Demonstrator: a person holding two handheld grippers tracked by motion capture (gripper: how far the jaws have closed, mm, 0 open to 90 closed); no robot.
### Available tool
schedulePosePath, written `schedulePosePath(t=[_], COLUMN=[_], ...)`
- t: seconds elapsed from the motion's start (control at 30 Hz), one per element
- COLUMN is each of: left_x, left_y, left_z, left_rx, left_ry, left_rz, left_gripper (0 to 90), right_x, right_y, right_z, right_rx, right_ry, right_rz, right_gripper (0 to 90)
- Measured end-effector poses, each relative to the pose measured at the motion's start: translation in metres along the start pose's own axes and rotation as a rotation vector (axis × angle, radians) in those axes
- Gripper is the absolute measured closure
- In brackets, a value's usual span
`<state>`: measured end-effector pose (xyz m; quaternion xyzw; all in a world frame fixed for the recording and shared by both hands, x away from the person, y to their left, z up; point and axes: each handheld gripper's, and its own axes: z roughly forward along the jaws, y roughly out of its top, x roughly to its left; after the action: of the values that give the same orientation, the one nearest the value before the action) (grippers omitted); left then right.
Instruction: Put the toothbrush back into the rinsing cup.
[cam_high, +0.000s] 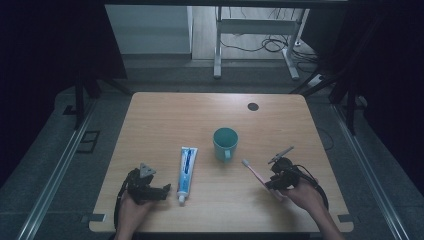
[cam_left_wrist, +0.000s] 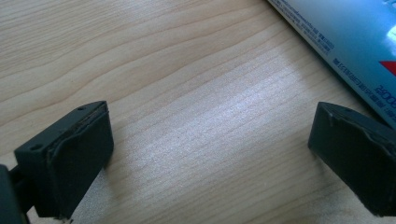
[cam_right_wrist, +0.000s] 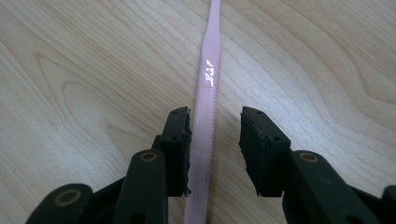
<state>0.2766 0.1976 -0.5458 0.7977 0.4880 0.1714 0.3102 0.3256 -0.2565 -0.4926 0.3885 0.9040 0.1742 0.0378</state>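
Beside the teal ceramic mug (cam_high: 225, 143) on the pale wooden counter (cam_high: 165, 115), the slim pink plastic toothbrush (cam_right_wrist: 206, 121) lies between our right hand-held gripper's (cam_right_wrist: 214, 140) released jaws; closing off-centre could flick it away. Left hand-held gripper (cam_left_wrist: 210, 154) gapes, holding nothing.

On my bench (cam_high: 165, 115) I count one pink toothbrush (cam_high: 256, 172), one toothpaste tube (cam_high: 187, 168), one teal mug (cam_high: 225, 143).
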Motion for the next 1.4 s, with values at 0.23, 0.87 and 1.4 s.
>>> schedulePosePath(t=[0.23,0.87,1.4], left_x=[0.000,0.000,0.000], left_y=[0.000,0.000,0.000], left_z=[0.000,0.000,0.000], left_rx=[0.000,0.004,0.004], left_ry=[-0.001,-0.002,-0.002], left_rz=[0.001,0.006,0.006], left_gripper=[0.4,0.6,0.5], right_x=[0.005,0.012,0.008], right_y=[0.017,0.048,0.050], right_z=[0.007,0.025,0.025], right_rx=[0.085,0.261,0.287], right_ry=[-0.019,-0.068,-0.032], right_rz=[-0.027,-0.052,-0.019], right_gripper=[64.3,72.2,78.5])
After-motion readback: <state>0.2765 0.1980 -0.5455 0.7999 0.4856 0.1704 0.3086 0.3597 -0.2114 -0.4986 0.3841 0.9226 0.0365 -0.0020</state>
